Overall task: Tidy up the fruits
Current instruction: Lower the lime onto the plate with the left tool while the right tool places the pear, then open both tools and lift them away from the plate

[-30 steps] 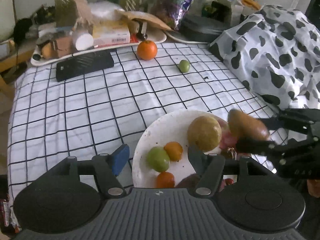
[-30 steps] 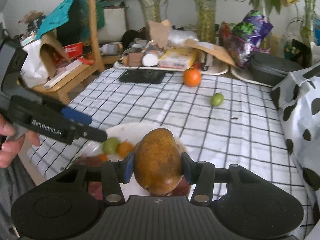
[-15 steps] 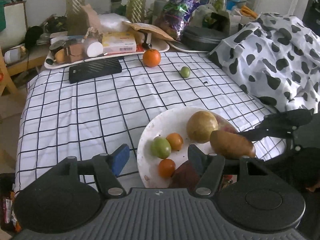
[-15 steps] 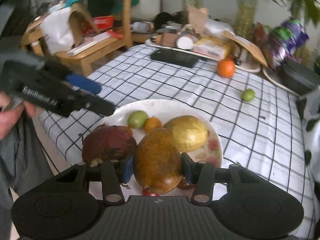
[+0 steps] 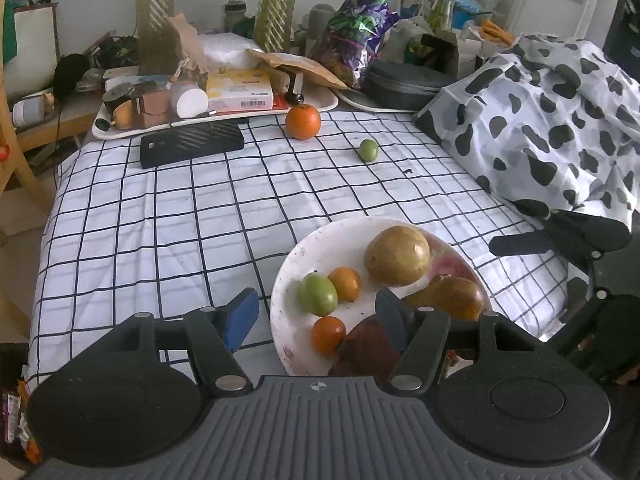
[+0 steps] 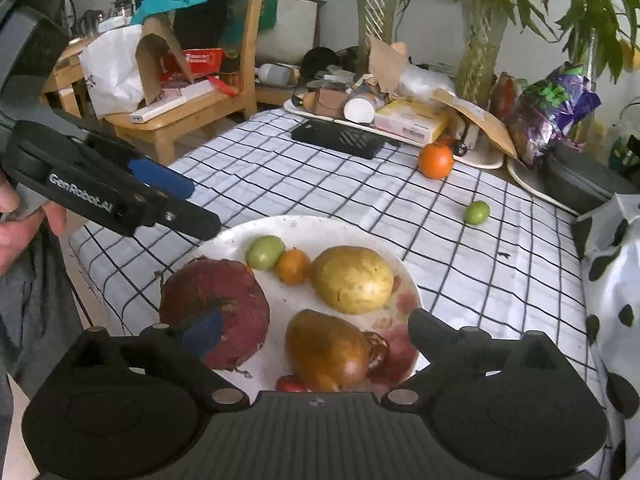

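Note:
A white plate (image 5: 304, 252) (image 6: 320, 228) near the table's front edge holds a yellow round fruit (image 5: 397, 255) (image 6: 352, 279), a brown pear (image 5: 448, 298) (image 6: 326, 350), a dark red fruit (image 6: 214, 306), a green fruit (image 5: 319, 294) and small orange fruits (image 5: 346, 283). My right gripper (image 6: 316, 330) is open over the pear, not touching it. My left gripper (image 5: 316, 314) is open and empty above the plate's near left side. An orange (image 5: 303, 121) (image 6: 436, 160) and a small green fruit (image 5: 368, 149) (image 6: 477, 212) lie on the checked cloth farther back.
A black phone-like slab (image 5: 192, 144) and a cluttered tray (image 5: 216, 96) stand at the table's far edge. A cow-patterned cloth (image 5: 560, 120) covers the right side. A wooden chair (image 6: 192, 92) with bags stands to the left beyond the table.
My right gripper lowered the brown pear onto the plate, opened and let it go. The left gripper stayed open near the plate.

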{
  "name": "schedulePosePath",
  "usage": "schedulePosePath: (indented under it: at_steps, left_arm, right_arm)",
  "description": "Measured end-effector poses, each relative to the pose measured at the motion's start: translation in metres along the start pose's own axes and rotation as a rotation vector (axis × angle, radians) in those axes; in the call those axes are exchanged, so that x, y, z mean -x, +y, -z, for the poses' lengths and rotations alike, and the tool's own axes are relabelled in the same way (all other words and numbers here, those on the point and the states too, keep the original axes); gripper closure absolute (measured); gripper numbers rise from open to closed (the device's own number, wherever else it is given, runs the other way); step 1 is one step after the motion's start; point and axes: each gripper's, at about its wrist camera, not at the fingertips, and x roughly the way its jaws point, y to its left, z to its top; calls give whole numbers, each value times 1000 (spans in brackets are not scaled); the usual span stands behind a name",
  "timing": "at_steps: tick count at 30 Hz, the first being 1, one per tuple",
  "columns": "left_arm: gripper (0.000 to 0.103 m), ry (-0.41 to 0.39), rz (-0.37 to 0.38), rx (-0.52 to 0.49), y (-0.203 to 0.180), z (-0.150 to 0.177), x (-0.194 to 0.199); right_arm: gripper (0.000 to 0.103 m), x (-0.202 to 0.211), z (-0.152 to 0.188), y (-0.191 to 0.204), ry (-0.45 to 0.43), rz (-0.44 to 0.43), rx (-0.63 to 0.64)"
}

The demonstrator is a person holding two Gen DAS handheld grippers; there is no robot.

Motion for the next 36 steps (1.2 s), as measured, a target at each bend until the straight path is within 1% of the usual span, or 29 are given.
schedulePosePath:
  at_steps: [7, 10, 16, 36]
  left_arm:
    - [40, -12, 2, -11, -7, 1, 2]
    - [40, -9, 2, -28, -10, 0, 0]
    - [40, -3, -6, -59, -15, 1, -3]
    - [40, -19, -22, -92, -18, 0, -4]
  right_arm:
    - [3, 2, 7, -5, 28, 83, -66]
    - [0, 2, 9, -10, 38, 129, -105]
    - [0, -1, 10, -14, 57, 192, -125]
    - [0, -1, 7, -15, 46, 229, -130]
